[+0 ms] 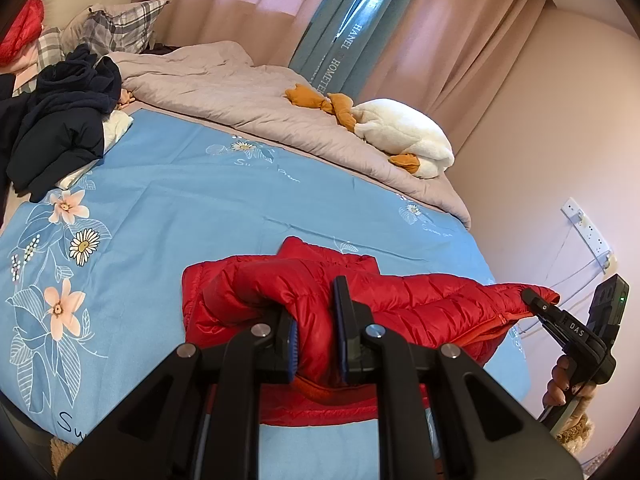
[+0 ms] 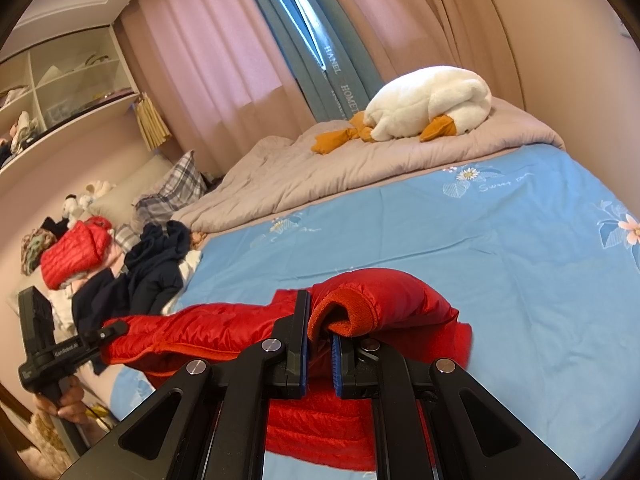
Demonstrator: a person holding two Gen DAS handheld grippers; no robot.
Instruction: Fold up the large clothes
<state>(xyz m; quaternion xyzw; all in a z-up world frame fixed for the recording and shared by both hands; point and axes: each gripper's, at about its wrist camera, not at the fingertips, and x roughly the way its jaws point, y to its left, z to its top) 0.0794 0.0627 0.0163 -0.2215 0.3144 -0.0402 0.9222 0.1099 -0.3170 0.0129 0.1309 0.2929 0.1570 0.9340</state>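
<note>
Here, red puffer jacket [image 1: 420,300] lifted over the bed's [image 1: 192,200] near edge, left tongs [image 1: 316,320] pinching its padding, right tongs [image 2: 320,332] pinching its cuff — dark clothes [image 1: 60,128] heaped at the bed's far-left corner.

We count two grippers, the left gripper [image 1: 316,332] and the right gripper [image 2: 320,344]. We see one red puffer jacket [image 1: 420,300], one white plush goose [image 1: 404,136], one plaid pillow [image 1: 120,24] and one heap of dark clothes [image 1: 64,120].

The right gripper [image 2: 320,344] is pinching the red puffer jacket [image 2: 384,300] by its cuff. The left gripper [image 2: 114,326] is gripping its far end above the blue bedsheet [image 2: 500,248].
</note>
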